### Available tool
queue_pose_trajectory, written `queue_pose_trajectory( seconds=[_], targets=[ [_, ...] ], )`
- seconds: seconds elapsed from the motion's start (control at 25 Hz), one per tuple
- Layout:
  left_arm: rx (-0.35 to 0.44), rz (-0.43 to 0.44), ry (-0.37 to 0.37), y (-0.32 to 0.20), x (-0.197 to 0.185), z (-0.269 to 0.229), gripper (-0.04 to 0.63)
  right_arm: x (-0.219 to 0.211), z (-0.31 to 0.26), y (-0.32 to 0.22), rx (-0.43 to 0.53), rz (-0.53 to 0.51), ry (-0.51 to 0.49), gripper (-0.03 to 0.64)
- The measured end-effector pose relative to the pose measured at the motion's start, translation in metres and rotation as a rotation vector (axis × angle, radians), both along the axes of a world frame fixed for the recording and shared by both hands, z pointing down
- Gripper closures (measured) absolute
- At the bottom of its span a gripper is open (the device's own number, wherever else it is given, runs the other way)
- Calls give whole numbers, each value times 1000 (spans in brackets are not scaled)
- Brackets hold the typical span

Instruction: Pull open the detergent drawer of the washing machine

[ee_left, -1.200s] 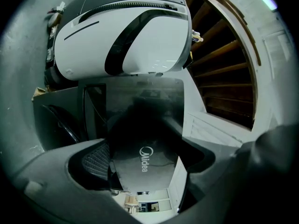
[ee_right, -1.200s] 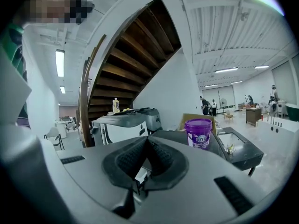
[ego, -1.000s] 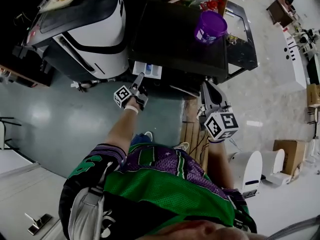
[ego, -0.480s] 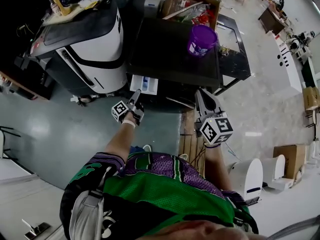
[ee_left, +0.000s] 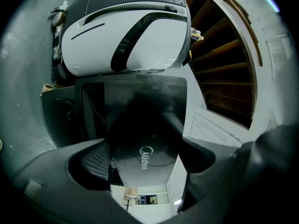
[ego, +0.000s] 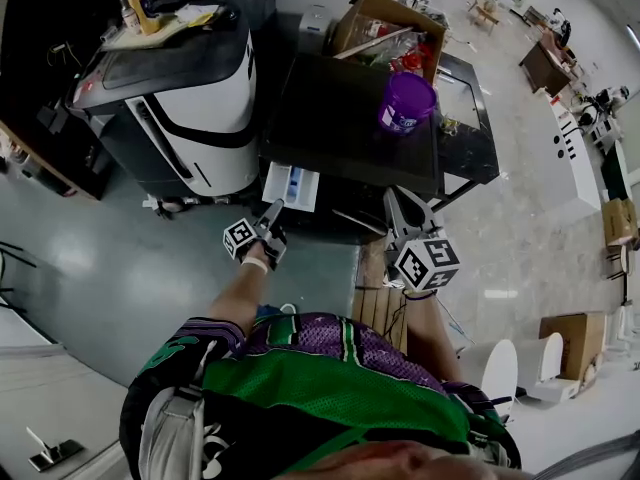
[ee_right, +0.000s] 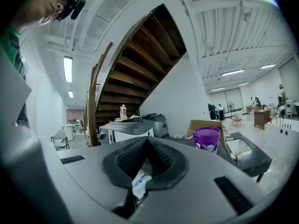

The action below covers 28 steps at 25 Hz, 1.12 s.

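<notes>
The black washing machine (ego: 340, 108) stands ahead of me. Its white detergent drawer (ego: 290, 184), with a blue insert, sticks out of the front at the left. My left gripper (ego: 275, 210) is at the drawer's outer end. In the left gripper view the drawer's dark Midea-marked front (ee_left: 145, 157) fills the gap between the jaws, and the white tray (ee_left: 140, 200) shows behind it. My right gripper (ego: 393, 201) hangs in front of the machine's right part, apart from it. Its pads meet in the right gripper view (ee_right: 147, 143) and hold nothing.
A purple tub (ego: 405, 103) stands on the machine's top, also seen in the right gripper view (ee_right: 207, 139). A white-and-black appliance (ego: 190, 98) is close on the left. A cardboard box (ego: 385, 28) sits behind and a wooden pallet (ego: 378, 298) lies by my feet.
The left gripper has drawn back toward me with the drawer's front, and the drawer sticks out further. The right gripper has kept its place beside it.
</notes>
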<state>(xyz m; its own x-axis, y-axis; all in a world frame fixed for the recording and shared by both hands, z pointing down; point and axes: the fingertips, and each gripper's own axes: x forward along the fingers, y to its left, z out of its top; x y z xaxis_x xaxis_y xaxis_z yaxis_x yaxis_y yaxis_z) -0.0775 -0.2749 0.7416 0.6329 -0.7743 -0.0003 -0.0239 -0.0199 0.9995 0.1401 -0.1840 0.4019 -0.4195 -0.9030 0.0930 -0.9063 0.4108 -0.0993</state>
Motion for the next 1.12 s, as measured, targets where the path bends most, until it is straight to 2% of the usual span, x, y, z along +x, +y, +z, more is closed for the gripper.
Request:
queue_pose_trajectory(
  seconds=[0.52,0.64,0.84,1.0,1.12],
  targets=[
    [-24,-8,3,11,-3,-2,163,-4,-15,-5,28,-34,-8,615],
    [-35,34,-8,16,-1,4,163,1,-17,-3,39,-17,-11,615],
    [-5,123,-14,35,7,-2,163,11,-16,0,47,13,-25,615],
    [59,188,-104,39,5,-17,163,12,-15,1,51,23,-41,615],
    [170,284,-225,49,9,-40,164,13,-16,0,58,32,-54,615]
  ],
)
